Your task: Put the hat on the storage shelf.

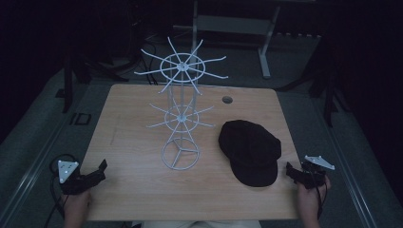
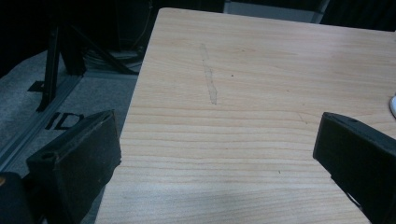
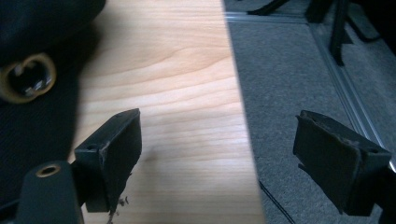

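Your forearms run off the near edge in the high view. The cap (image 3: 32, 70) is cut off at the right gripper view's left edge, its buckle (image 3: 25, 77) blurred.

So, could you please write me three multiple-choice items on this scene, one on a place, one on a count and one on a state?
1. Where does the black cap lie relative to the white wire stand?
A. To its right
B. To its left
C. On top of it

2. How many spoked tiers of arms does the stand carry above its base ring?
A. One
B. Two
C. Four

3. How does the right gripper stand?
A. Shut on the cap
B. Shut, holding nothing
C. Open

Key: 1 A, the high view shows the cap right of the stand; 2 B, an upper and a lower wheel; 3 C, its jaws stand wide apart over the table edge.
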Available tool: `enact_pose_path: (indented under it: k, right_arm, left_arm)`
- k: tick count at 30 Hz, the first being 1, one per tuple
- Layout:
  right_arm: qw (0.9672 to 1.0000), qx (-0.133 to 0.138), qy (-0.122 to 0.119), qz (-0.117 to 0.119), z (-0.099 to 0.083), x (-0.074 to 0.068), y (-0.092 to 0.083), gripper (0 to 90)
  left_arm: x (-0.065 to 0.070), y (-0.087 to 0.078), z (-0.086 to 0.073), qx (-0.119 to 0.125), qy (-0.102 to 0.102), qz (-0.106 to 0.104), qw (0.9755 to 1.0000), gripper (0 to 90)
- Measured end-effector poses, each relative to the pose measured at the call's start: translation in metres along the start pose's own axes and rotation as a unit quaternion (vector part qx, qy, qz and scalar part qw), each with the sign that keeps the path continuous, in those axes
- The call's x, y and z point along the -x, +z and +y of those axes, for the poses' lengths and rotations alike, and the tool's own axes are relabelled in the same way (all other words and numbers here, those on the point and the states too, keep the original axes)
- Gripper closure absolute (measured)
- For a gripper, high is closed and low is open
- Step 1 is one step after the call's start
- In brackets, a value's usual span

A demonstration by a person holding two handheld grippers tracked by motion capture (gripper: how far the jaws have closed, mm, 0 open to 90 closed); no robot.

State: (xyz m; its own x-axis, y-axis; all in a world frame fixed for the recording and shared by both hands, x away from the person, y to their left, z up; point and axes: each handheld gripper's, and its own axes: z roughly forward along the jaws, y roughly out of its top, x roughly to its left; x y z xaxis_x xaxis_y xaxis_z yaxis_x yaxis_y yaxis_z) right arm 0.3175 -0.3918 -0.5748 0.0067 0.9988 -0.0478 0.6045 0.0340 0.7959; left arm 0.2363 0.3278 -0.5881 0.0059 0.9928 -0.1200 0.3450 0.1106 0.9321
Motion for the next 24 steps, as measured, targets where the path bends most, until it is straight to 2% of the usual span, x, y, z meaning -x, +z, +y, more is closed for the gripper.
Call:
enact_pose_path:
  k: [2,8,10,12,16,20,21,22,24]
  right_arm:
    - [1.0000,0.002,0.008,0.001,0.000,0.002,-0.001,15.3]
    - [1.0000,0.002,0.004,0.005,0.000,0.001,-0.001,13.8]
    - [0.9999,0.005,0.007,0.012,0.002,0.001,-0.003,13.4]
    - [0.9995,0.007,0.014,0.029,0.008,0.002,-0.007,13.2]
    - [0.9985,0.032,0.011,0.044,0.028,-0.002,-0.026,13.7]
    - [0.9961,0.051,0.001,0.073,0.053,-0.010,-0.046,13.8]
    - [0.9961,0.051,0.001,0.073,0.053,-0.010,-0.046,13.8]
    - [0.9935,0.066,-0.002,0.093,0.067,-0.016,-0.056,13.8]
    - [0.9919,0.077,-0.011,0.100,0.077,-0.022,-0.063,13.9]
  left_arm:
    - [0.000,0.000,0.000,0.000,0.000,0.000,1.0000,1.5]
    - [0.000,0.000,0.000,-0.001,-0.001,0.002,1.0000,1.4]
    - [0.000,0.000,0.000,-0.001,-0.001,0.002,1.0000,1.5]
    - [0.000,0.000,0.000,-0.001,-0.001,0.003,1.0000,1.4]
    - [0.000,0.000,0.000,0.000,-0.001,0.003,1.0000,1.4]
    - [0.000,0.000,0.000,0.000,0.000,0.002,1.0000,1.4]
    - [0.000,0.000,0.000,0.000,0.000,0.002,1.0000,1.4]
    - [0.000,0.000,0.000,0.000,0.001,0.002,1.0000,1.4]
    - [0.000,0.000,0.000,0.000,0.001,0.001,1.0000,1.4]
